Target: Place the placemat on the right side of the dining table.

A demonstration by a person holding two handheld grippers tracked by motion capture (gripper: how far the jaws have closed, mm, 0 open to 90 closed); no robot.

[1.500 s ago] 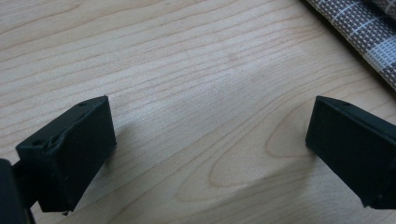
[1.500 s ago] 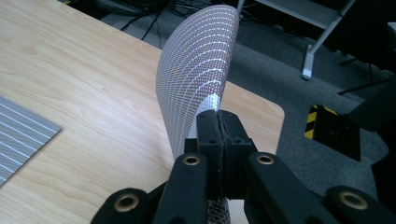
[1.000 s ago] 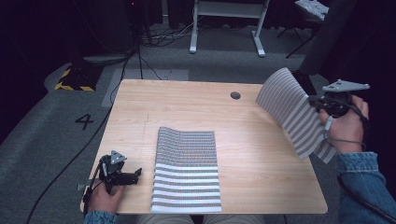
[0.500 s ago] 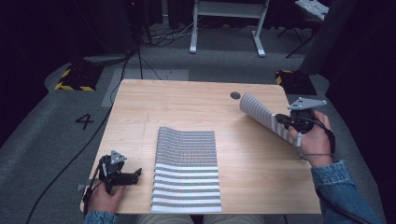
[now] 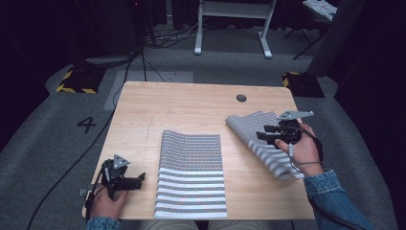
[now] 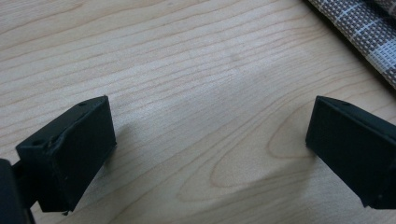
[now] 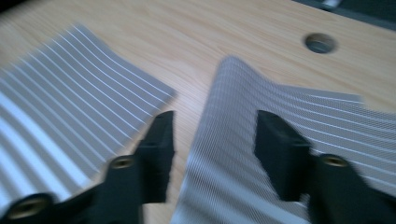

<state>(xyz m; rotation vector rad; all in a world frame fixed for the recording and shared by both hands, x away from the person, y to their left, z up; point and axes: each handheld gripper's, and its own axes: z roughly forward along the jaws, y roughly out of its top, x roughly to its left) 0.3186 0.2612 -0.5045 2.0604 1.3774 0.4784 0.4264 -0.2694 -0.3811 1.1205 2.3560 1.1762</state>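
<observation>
Striped mat (image 5: 192, 175) lies flat at the desk's (image 5: 191, 108) near edge; a second mat (image 5: 261, 141) curls near its right edge, rising between your right gripper's (image 5: 261, 135) parted jaws. Your left gripper (image 5: 136, 180) rests wide open, empty, at the near left corner.

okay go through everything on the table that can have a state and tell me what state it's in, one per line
Left gripper: open, jaws wide apart over bare wood, holding nothing.
Right gripper: jaws apart, astride a raised fold of the right placemat.
Right placemat: partly lifted, its far end curled over.
Centre placemat: flat on the table, untouched.
Table's cable hole: uncovered.
</observation>
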